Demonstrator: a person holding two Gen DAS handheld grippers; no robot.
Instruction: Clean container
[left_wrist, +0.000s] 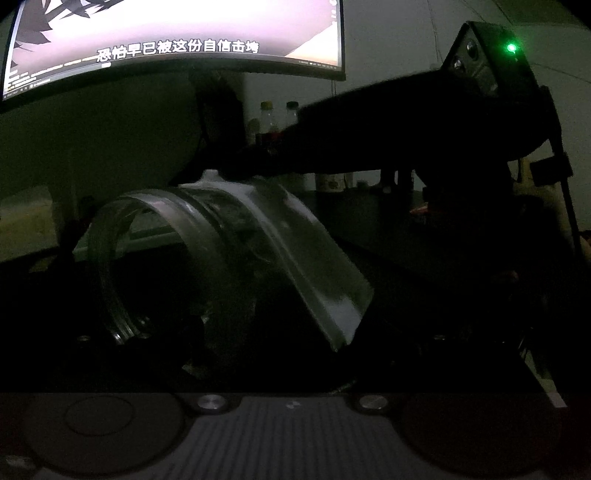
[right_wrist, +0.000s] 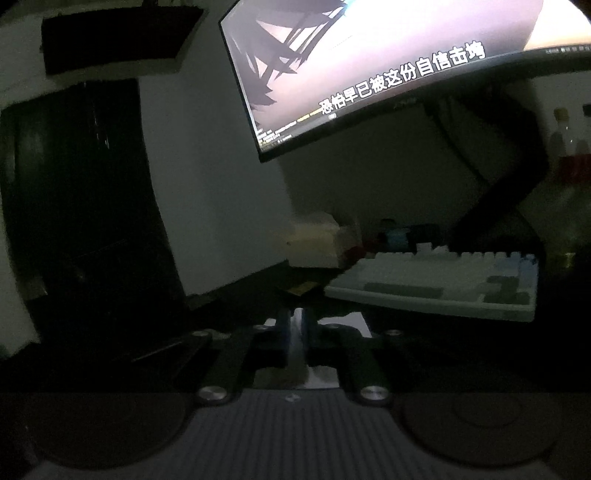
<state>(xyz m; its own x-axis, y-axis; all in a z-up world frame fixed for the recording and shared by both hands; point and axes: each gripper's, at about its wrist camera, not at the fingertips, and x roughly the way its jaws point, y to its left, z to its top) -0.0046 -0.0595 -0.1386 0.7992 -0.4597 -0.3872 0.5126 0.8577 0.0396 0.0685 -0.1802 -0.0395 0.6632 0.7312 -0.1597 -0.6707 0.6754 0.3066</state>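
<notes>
In the left wrist view, a clear container (left_wrist: 207, 258) is seen lying on its side, close in front of the left tool (left_wrist: 236, 343), mouth turned left; whether it is clamped cannot be told in the gloom. A pale wipe (left_wrist: 314, 258) is draped over its wall, met by the right tool (left_wrist: 255, 162) from above. It is judged rigid, light and slippery, best gripped at the ribbed rim. In the right wrist view, the right tool (right_wrist: 295, 325) is seen clenched, something pale pinched between its pads; a keyboard (right_wrist: 436, 288) lies on the dark surface (right_wrist: 236, 299).
</notes>
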